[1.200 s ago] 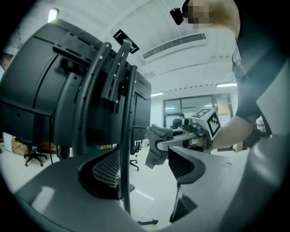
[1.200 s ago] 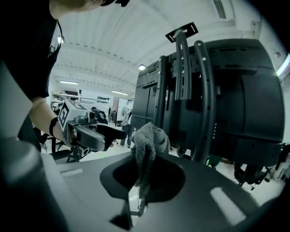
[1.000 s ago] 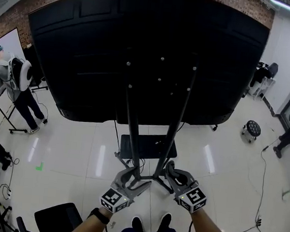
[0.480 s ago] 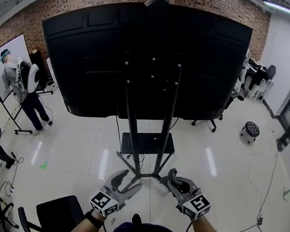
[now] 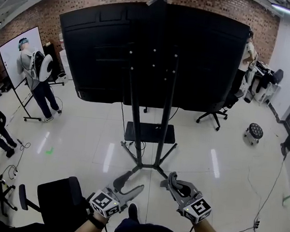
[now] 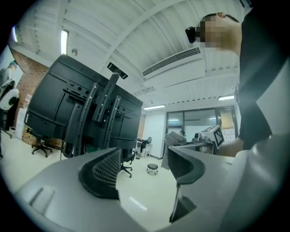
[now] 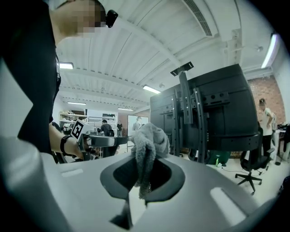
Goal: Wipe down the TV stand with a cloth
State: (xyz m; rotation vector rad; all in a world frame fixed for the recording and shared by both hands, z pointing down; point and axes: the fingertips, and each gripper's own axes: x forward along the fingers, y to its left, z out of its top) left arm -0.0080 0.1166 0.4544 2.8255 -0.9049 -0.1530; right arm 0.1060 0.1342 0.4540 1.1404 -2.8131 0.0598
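The left claw (image 5: 131, 183) is held wide apart, empty; one grey cloth (image 7: 147, 142) is clamped in the right claw (image 5: 171, 179), lower centre, under one TV stand (image 5: 151, 134).

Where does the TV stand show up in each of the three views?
Head view: TV stand at centre, posts rising from the floor.
Left gripper view: left of centre, above the jaws.
Right gripper view: right of centre, beyond the cloth.
Shared landmark: the black screen it carries.
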